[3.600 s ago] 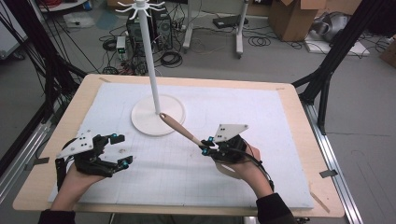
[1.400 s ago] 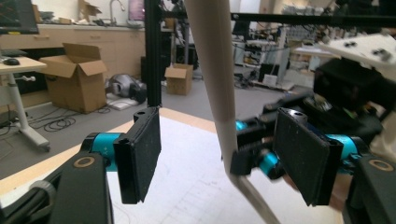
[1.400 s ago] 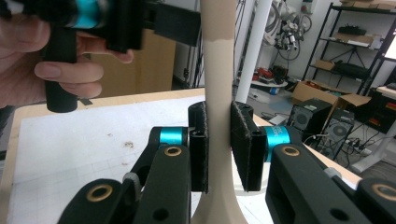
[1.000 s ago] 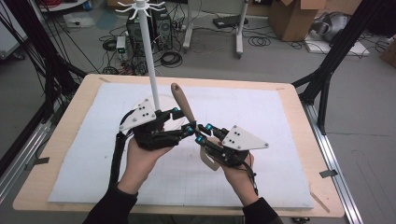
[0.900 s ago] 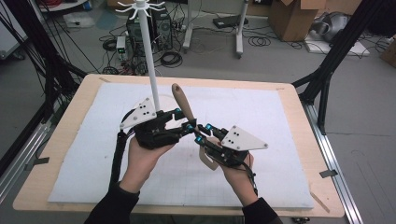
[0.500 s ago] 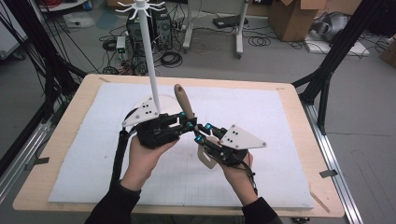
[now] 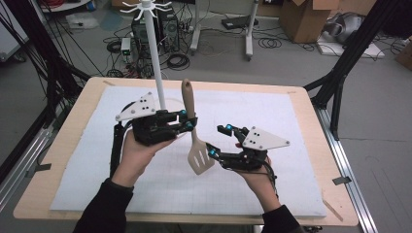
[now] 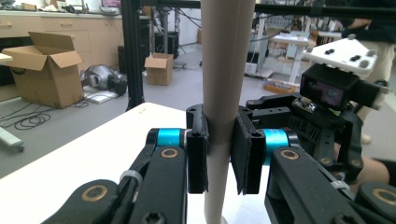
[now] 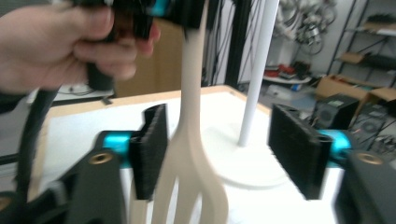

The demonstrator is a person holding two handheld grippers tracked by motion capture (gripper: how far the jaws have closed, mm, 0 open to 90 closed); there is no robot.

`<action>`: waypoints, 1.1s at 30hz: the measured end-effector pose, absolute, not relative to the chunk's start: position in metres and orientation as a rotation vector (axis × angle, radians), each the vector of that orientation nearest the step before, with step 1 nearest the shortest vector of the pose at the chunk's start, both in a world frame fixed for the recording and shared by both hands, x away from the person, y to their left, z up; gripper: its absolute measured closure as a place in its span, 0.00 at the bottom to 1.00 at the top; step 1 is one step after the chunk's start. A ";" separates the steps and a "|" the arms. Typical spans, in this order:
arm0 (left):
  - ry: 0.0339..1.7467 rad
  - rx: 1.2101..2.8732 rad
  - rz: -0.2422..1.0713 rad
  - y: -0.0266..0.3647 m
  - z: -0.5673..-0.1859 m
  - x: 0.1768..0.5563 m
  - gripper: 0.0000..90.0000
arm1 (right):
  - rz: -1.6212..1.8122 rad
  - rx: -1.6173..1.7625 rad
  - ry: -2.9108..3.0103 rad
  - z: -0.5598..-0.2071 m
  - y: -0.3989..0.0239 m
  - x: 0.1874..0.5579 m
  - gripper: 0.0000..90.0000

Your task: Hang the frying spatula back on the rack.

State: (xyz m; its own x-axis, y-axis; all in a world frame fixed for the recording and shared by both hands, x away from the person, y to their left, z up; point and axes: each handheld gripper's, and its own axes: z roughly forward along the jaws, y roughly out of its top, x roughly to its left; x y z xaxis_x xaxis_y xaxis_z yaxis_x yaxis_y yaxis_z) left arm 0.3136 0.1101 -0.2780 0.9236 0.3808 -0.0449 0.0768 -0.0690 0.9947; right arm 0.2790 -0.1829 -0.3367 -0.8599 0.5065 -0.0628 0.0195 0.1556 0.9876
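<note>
High view, table: I saw the white mat [image 7: 272, 194] covering the wooden table [image 7: 316, 121], with the white hanging stand [image 7: 154, 58] rising at the far side, its hooks at the top.
Slotted spatula: the beige spatula [image 7: 193, 131] hung upright in the air over the mat, handle up and slotted blade down, just beside the stand's pole.
Left gripper: I had the left gripper [image 7: 187, 122] clamped on the spatula's handle; in the left gripper view its pads [image 8: 198, 154] pressed the handle [image 8: 224, 93] from both sides.
Right gripper: the right gripper [image 7: 219, 141] had just been opening, and in the right gripper view its pads [image 9: 150, 149] stood apart with the blade neck [image 9: 189, 154] loose between them, close by one pad.
Risk, pivot: I judged the spatula could swing or slip in the single grip, since the round, smooth handle gave the pads little bite and the blade weighed below.
Risk, snag: I judged the blade could catch the near right pad if either hand moved off before clearing.
Risk, stand: I judged a careless lift could knock the handle against the pole and tip the stand.
</note>
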 end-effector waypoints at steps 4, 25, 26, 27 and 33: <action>0.334 1.665 0.281 0.118 -0.263 0.320 0.86 | 1.756 0.517 2.101 -0.341 -0.199 0.279 0.25; 0.391 1.696 0.285 0.151 -0.210 0.382 0.86 | 1.759 0.566 2.105 -0.358 -0.244 0.276 0.20; 0.406 1.694 0.296 0.154 -0.207 0.387 0.86 | 1.755 0.563 2.112 -0.358 -0.245 0.277 0.20; 0.408 1.688 0.296 0.156 -0.206 0.389 0.86 | 1.755 0.575 2.116 -0.359 -0.245 0.276 0.20; 0.440 1.680 0.301 0.164 -0.201 0.400 0.86 | 1.764 0.558 2.124 -0.359 -0.246 0.277 0.20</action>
